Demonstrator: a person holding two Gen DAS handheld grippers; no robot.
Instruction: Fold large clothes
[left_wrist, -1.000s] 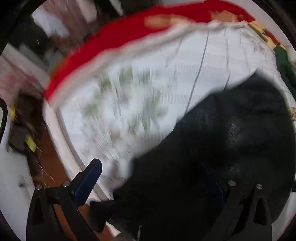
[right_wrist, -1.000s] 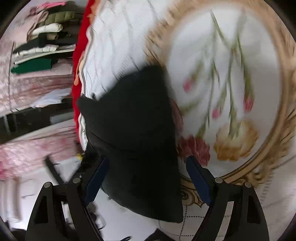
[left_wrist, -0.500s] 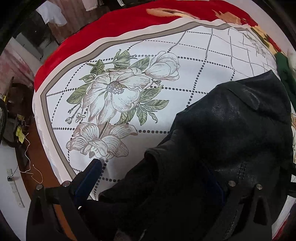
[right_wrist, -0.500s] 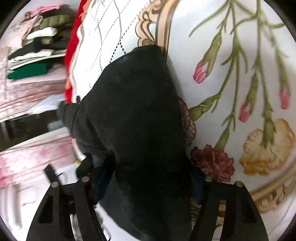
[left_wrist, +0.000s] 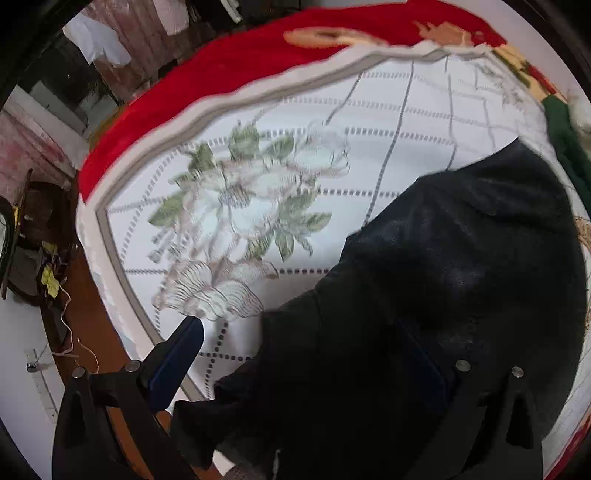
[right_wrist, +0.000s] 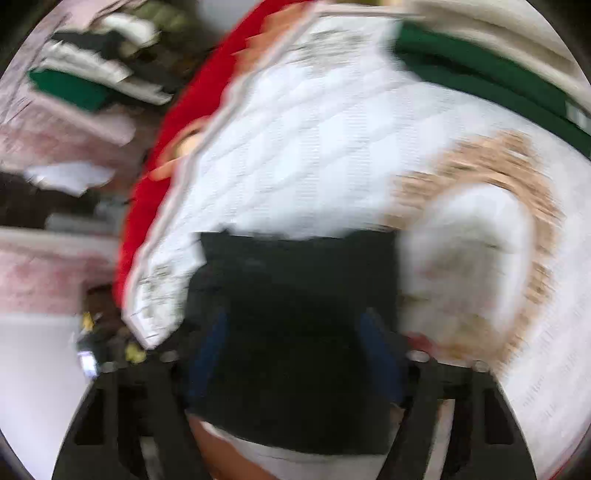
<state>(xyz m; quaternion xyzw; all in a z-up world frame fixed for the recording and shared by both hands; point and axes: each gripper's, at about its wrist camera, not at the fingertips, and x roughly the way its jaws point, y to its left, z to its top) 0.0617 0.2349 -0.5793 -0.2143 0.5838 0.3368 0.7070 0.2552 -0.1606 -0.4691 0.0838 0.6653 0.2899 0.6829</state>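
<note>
A large black garment lies on a white floral bedspread near the bed's corner. My left gripper hovers over its near edge with jaws wide apart; the left blue finger is bare over the bedspread, the right finger is hidden in dark cloth. In the blurred right wrist view the black garment fills the gap between the fingers of my right gripper; both blue pads sit against its sides, jaws narrowed around it.
A red blanket borders the bedspread. A green garment lies at the far right; it also shows in the right wrist view. Folded clothes are stacked beyond the bed. Wooden floor lies past the bed's corner.
My right gripper's jaws narrowed around the black garment and the gripper swung quickly, blurring its view. My left gripper shifted slightly over the garment's edge, jaws still wide.
</note>
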